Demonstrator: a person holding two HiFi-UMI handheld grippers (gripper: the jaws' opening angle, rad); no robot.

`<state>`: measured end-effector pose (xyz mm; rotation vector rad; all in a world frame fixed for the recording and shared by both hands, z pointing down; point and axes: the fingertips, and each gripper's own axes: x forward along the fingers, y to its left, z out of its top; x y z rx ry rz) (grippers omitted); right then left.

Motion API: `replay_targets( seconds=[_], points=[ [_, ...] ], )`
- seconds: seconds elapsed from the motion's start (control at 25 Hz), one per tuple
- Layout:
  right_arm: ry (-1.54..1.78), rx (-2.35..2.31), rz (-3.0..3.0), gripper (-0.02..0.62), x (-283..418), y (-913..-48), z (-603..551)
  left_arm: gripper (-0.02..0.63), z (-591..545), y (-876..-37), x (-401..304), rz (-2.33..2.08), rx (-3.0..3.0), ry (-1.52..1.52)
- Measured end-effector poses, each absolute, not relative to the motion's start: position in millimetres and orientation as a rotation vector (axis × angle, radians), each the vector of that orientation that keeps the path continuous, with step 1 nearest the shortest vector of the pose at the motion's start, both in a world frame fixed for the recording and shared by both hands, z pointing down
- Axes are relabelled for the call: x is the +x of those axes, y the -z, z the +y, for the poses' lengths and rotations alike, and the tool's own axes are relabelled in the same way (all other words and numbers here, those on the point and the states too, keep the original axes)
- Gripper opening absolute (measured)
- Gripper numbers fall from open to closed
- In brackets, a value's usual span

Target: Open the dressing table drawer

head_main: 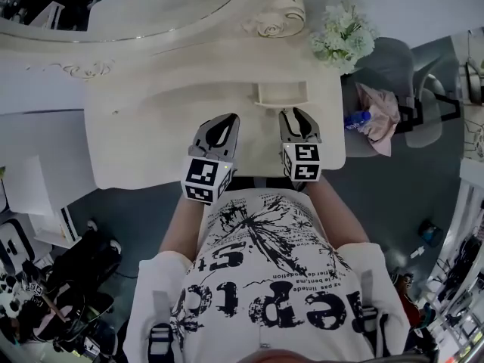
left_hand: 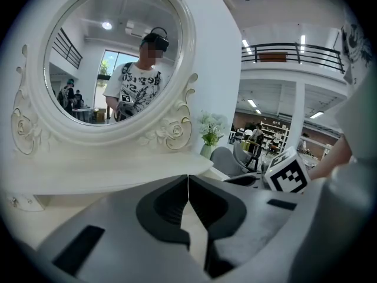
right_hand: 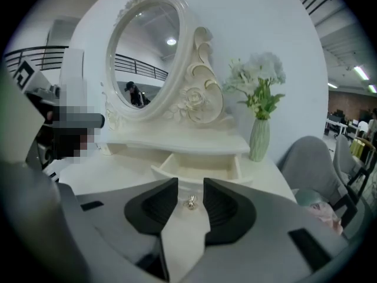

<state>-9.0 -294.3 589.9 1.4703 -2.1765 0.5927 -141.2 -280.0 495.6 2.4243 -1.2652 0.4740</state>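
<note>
The small drawer [head_main: 281,94] of the cream dressing table [head_main: 144,134] stands pulled out under the mirror shelf. In the right gripper view the drawer [right_hand: 197,165] shows its bare inside, and its little metal knob [right_hand: 192,202] sits in the gap between the jaws, which do not touch it. My right gripper [head_main: 296,112] is open just in front of the drawer [right_hand: 191,184]. My left gripper [head_main: 224,117] hovers over the tabletop to the left of it, its jaws shut together on nothing [left_hand: 188,178].
An oval mirror [head_main: 136,6] in a carved frame rises at the back of the table. A vase of pale flowers [head_main: 342,38] stands at the table's right end [right_hand: 259,87]. A grey chair [head_main: 397,70] with pink cloth [head_main: 378,112] stands to the right.
</note>
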Motion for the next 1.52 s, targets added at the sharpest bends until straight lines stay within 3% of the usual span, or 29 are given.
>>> replay_targets(
  seconds=[0.12,0.28,0.6,0.88,1.52],
  points=[
    [-0.523,1.491,-2.249,0.143,-6.9,-558.0,-300.2,0.02,-283.9,-488.4,-140.8,-1.288,2.427,-0.457],
    [-0.456,1.57,-2.325,0.069,0.5,-512.0,-313.0,0.02,-289.2,-470.3,-135.0,-1.306,2.462,-0.421],
    [-0.307,1.61,-2.492,0.023,7.7,-442.1,-322.0,0.02,-306.5,-421.5,-139.6,-1.421,2.53,-0.335],
    [-0.124,1.541,-2.553,0.017,3.4,-412.1,-313.7,0.02,-310.9,-398.7,-140.5,-1.471,2.543,-0.26],
    [-0.15,1.52,-2.588,0.017,-3.4,-404.8,-310.3,0.02,-306.9,-386.6,-133.3,-1.47,2.571,-0.244]
  ],
)
